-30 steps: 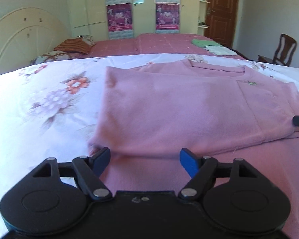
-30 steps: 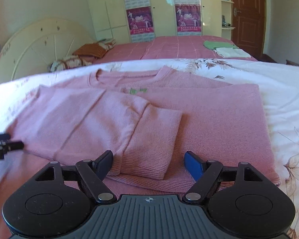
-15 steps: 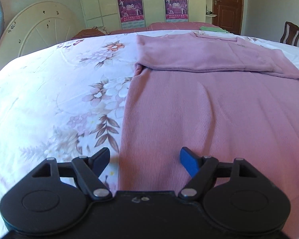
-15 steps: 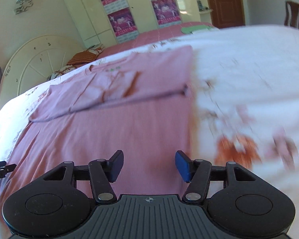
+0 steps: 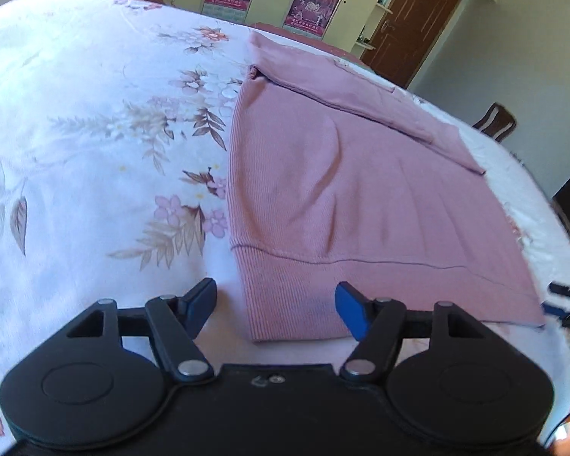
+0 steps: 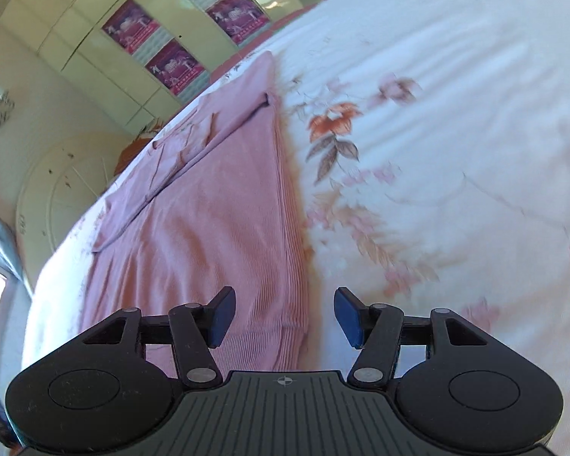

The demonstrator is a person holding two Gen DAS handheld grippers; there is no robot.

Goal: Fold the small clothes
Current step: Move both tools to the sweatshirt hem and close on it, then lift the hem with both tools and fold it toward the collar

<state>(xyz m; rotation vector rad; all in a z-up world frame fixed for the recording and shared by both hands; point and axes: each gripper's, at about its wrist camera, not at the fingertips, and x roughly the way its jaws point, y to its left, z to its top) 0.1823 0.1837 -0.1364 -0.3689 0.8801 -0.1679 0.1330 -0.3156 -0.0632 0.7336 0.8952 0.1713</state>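
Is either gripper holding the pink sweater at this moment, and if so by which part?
Neither. The left gripper and right gripper are open, each straddling a bottom hem corner of the pink sweater without the pads pressing it.

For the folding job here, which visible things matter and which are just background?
Part of the job:
pink sweater, sleeves already folded in
left gripper, at its left hem corner
right gripper, at its right hem corner

Just lying about:
floral bedspread
posters
wooden chair
brown door
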